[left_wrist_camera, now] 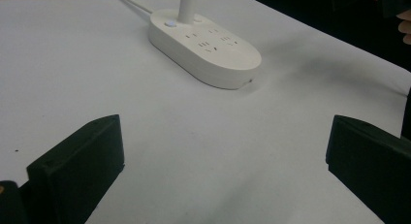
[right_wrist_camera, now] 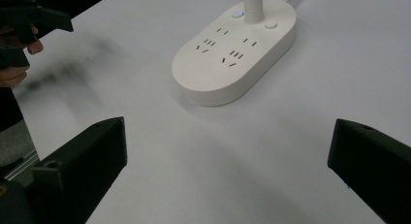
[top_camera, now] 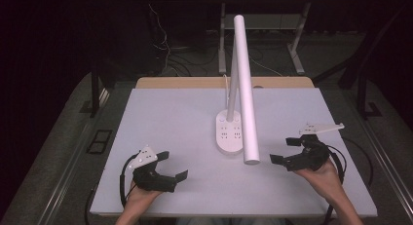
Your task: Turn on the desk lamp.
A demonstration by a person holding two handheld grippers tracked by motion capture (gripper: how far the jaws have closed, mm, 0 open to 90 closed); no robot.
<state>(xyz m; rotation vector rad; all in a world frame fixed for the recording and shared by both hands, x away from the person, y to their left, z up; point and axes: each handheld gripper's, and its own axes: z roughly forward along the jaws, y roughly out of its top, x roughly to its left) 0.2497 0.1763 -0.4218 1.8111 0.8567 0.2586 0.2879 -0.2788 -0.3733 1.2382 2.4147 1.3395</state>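
Left hand-held gripper (top_camera: 171, 166): jaws wide, empty.
Right hand-held gripper (top_camera: 285, 150): wide too (empty).
Lamp base (top_camera: 229, 133): we approach it squarely from both sides, 2 jaws level.

The worktop (top_camera: 160, 118) is a pale grey, matte sheet laid over a wooden top whose tan strip shows along the far edge. A white oval lamp base (top_camera: 229, 133) with rows of sockets lies directly on it, a little right of the middle. A thin white cord (top_camera: 225, 84) runs from the base toward the far edge.
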